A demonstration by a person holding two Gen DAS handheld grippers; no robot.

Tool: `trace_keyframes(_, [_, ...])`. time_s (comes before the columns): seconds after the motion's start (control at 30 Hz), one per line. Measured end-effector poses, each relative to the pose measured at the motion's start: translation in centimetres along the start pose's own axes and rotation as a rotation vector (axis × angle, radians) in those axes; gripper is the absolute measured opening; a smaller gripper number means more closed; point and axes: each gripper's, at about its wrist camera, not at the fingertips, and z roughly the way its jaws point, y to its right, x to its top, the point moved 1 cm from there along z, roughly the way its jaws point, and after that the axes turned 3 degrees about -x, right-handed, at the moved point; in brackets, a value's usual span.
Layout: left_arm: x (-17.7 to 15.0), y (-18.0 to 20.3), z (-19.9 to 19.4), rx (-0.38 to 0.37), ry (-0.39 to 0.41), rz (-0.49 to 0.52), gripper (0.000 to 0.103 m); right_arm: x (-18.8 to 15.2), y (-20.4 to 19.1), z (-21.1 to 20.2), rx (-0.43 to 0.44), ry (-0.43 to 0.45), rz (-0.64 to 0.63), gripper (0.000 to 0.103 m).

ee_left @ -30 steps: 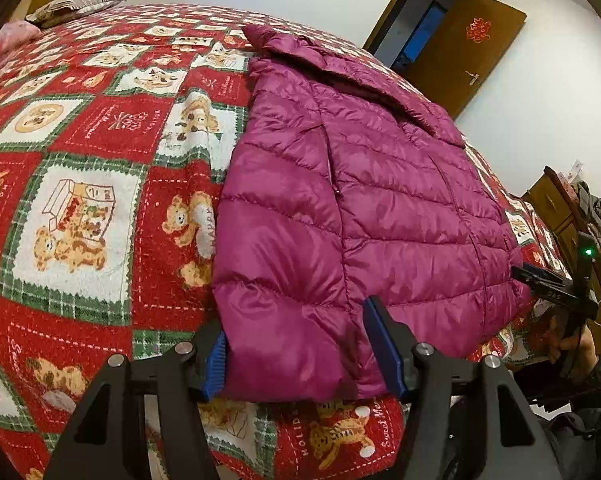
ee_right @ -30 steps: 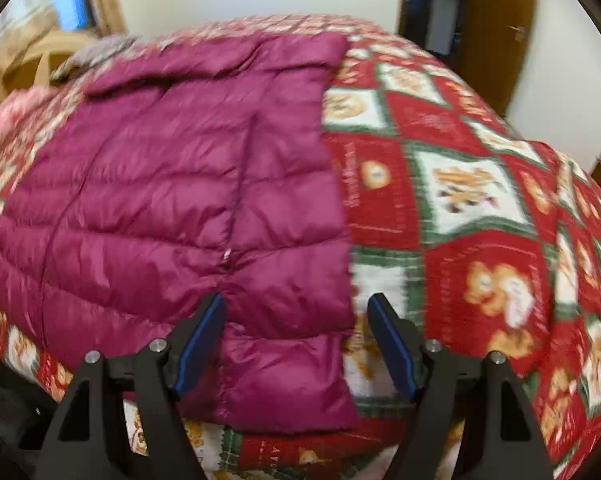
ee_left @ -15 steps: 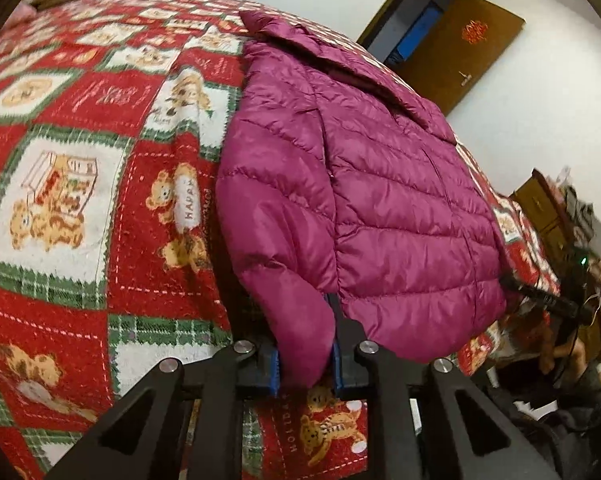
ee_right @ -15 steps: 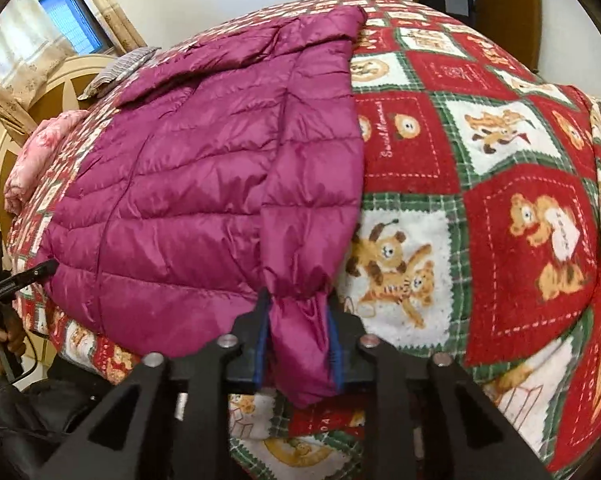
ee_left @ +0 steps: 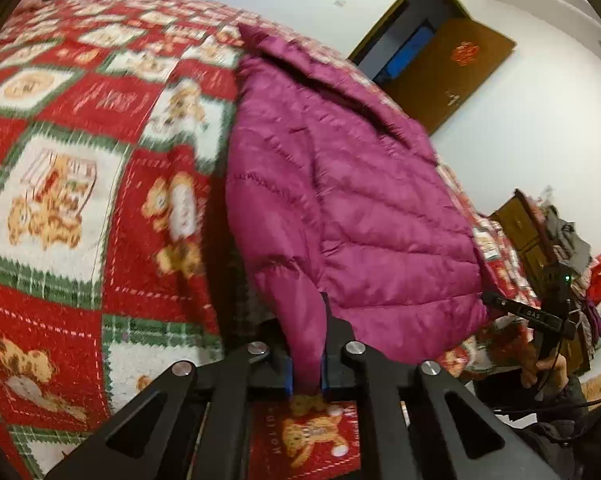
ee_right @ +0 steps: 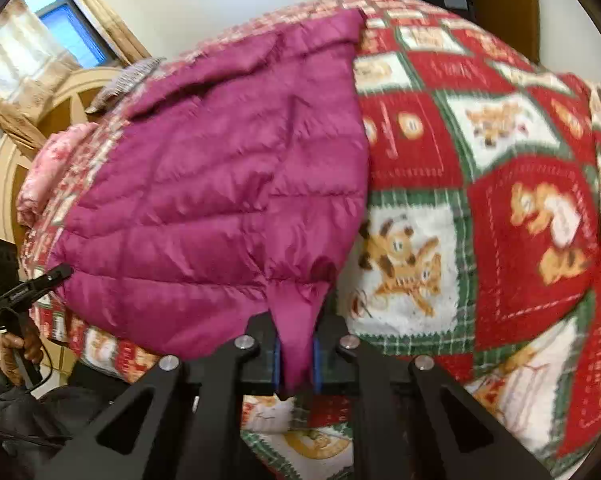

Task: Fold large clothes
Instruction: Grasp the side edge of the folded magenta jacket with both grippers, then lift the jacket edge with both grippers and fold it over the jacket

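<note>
Magenta quilted jacket (ee_left: 352,216) lies spread on the bed, directly ahead of both grippers, with its collar at the far end and its hem nearest the cameras. The bed carries a red, green and white bear-print blanket (ee_left: 80,184).

Left gripper (ee_left: 306,372): its jaws are closing, and the blue pads already pinch a gathered fold at the jacket's near corner. The pinched fabric rises out of the jaws and runs forward into the body of the garment, which extends ahead and to the right of this gripper. Blanket lies bare to its left.

Right gripper (ee_right: 295,368): closed on the opposite near corner of the jacket (ee_right: 228,184). A narrow tongue of fabric stands between the pads. The garment extends ahead and to the left; bare blanket (ee_right: 500,208) lies to the right.

View differences:
- Left wrist view only: an open brown door (ee_left: 448,68) beyond the jacket, wooden furniture (ee_left: 528,228) at right, and the right gripper seen from the side (ee_left: 524,312), held by a hand (ee_left: 544,364).
- Right wrist view only: a curtained window (ee_right: 48,36), a curved headboard (ee_right: 16,152), a pink pillow (ee_right: 52,168), and the left gripper seen from the side (ee_right: 24,288), held by a hand (ee_right: 18,344).

Both grippers point downward across the near edge of the bed, one at each hem corner.
</note>
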Motion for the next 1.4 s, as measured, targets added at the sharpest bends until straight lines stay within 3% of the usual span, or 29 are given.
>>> trace_keyframes(0.2, [1.4, 2.9, -3.5, -0.094, 0.092, 0.088, 0.006, 1.3, -0.7, -4.8, 0.102, 0.12, 0.01, 0.012])
trace_keyframes(0.33, [2.3, 4.8, -6.4, -0.199, 0.174, 0.139, 0.006, 1.7, -1.4, -7.3, 0.15, 0.175, 0.011, 0.01])
trace_keyframes(0.67, [2.2, 9.4, -13.3, -0.359, 0.256, 0.293, 0.006, 1.4, -2.5, -14.1, 0.17, 0.282, 0.008, 0.01])
trace_keyframes(0.8, [3.2, 11.6, -16.7, -0.403, 0.311, 0.37, 0.007, 2.0, -2.2, -18.5, 0.205, 0.374, 0.04, 0.01])
trace_keyframes(0.93, [6.5, 12.0, -16.5, -0.368, 0.31, 0.347, 0.007, 5.1, -1.7, -19.0, 0.237, 0.42, 0.063, 0.01])
trace_keyframes(1.17, [15.5, 8.6, -9.5, -0.234, 0.256, 0.165, 0.007, 13.7, -1.0, -12.6, 0.205, 0.4, 0.088, 0.01])
trace_keyframes(1.4, [21.9, 3.4, -0.4, 0.017, 0.192, 0.041, 0.007, 21.9, 1.3, -2.9, 0.084, 0.321, 0.153, 0.01])
